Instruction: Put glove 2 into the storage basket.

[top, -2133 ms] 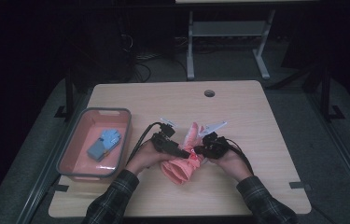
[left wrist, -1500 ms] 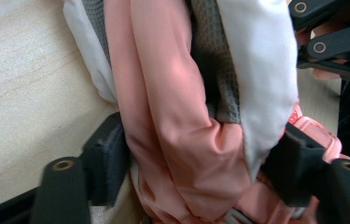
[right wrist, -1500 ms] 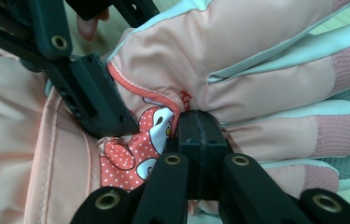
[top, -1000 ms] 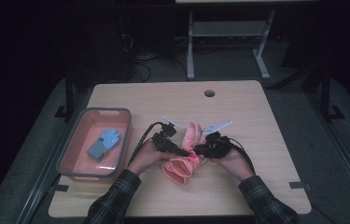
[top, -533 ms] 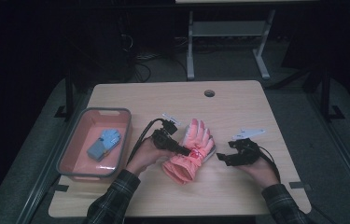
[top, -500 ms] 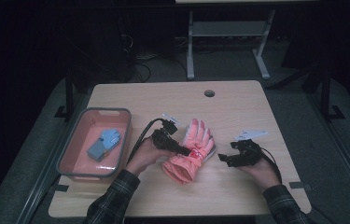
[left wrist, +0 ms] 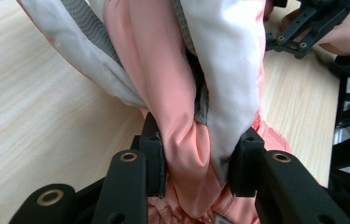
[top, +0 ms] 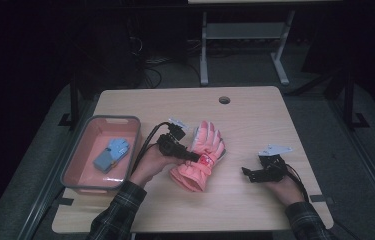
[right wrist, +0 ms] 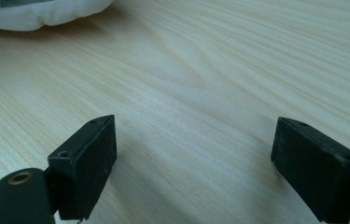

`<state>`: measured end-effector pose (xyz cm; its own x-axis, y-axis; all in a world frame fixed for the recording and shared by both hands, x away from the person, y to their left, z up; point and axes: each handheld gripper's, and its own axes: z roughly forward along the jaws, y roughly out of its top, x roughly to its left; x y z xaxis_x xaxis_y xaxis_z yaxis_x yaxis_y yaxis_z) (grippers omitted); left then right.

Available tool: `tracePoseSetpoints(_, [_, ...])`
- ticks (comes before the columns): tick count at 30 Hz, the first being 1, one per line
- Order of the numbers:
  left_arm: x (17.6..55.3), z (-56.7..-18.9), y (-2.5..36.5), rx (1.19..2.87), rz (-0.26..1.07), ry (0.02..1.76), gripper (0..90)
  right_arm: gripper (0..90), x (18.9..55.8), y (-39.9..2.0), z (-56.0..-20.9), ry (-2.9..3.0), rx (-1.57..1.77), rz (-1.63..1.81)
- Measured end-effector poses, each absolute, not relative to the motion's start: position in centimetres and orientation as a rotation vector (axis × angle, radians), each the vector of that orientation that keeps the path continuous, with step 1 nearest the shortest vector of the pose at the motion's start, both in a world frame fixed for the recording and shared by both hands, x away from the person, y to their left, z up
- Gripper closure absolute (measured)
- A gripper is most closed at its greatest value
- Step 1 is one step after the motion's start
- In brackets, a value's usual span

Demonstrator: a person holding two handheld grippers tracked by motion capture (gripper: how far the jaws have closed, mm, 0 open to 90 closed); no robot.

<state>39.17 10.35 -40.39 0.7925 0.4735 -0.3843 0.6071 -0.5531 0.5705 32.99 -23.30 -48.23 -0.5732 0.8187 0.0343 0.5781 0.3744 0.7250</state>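
A pink winter glove (top: 202,152) with a white and grey palm lies near the middle of the wooden table (top: 255,115), fingers pointing away. My left gripper (top: 191,156) is shut on its wrist part; in the left gripper view the pink fabric (left wrist: 182,116) is squeezed between the two black jaws. My right gripper (top: 247,174) rests low over bare wood to the glove's right, its jaws having just been opening; they stand wide apart with nothing between them (right wrist: 193,168). The glove's white edge (right wrist: 37,14) shows at the top left of the right gripper view.
A pink bin (top: 75,167) with a grey rim sits at the table's left and holds a small blue glove (top: 111,154). A round cable hole (top: 224,100) is near the far edge. A metal stand (top: 242,35) is on the floor beyond the table.
My right gripper has let go of the pink glove and moved away to the right, down toward the table. The glove has spread out flat, still held by my left gripper.
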Motion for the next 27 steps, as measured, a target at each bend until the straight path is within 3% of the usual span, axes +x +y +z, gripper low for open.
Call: tracePoseSetpoints(27, [38.9,-32.8,19.1,2.128,-0.151,0.925,63.9,14.1,33.0,-23.3,-48.2,2.302,1.238,1.009])
